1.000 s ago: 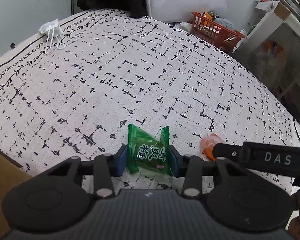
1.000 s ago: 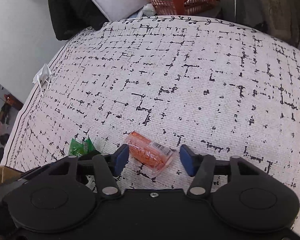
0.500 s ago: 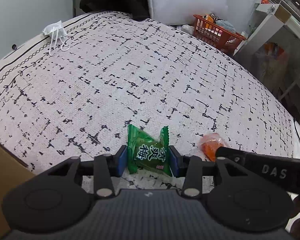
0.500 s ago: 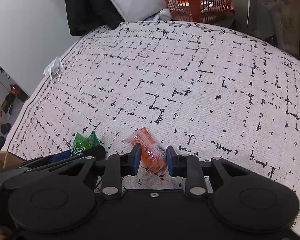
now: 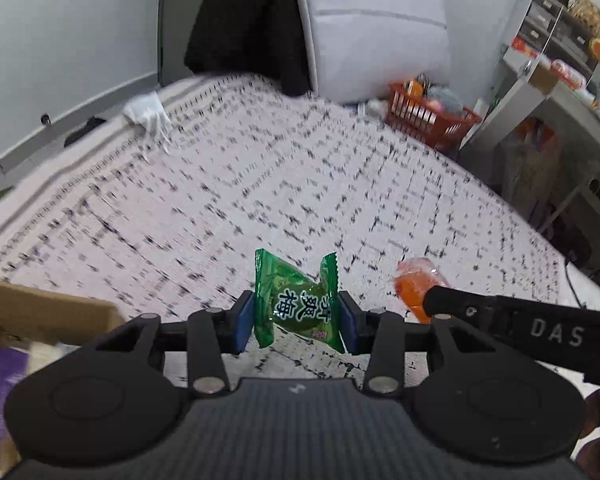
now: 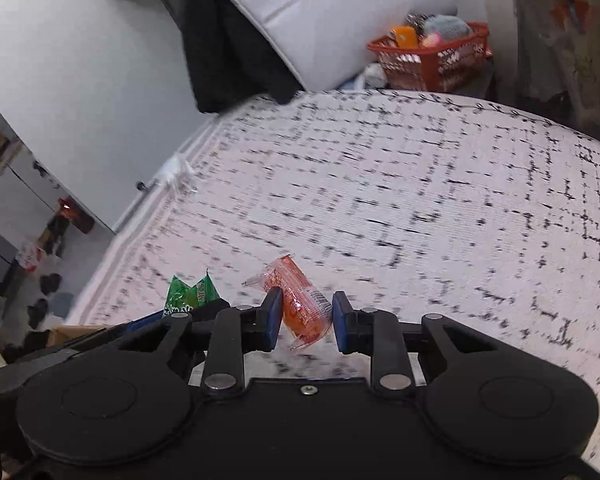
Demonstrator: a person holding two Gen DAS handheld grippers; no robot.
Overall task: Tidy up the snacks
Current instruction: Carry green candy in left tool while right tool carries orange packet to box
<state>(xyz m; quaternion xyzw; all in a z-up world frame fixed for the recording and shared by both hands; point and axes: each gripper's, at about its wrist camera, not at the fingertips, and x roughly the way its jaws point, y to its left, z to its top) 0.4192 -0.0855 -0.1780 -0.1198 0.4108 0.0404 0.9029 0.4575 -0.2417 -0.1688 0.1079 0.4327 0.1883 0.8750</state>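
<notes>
Left claw clamped on glossy green candy packet with dark lettering, right claw pinching crinkly clear-ended orange snack wrapper

You have a green candy packet with black characters upright between blue fingers; your orange translucent packet sits tilted likewise.

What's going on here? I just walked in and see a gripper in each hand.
A person is sorting snacks with two handheld grippers. The left gripper is shut on a green plastic-wrapped candy, and the right gripper is shut on an orange clear-wrapped snack. Both are held above the white black-flecked bedspread. A brown cardboard box sits at the left edge.
</notes>
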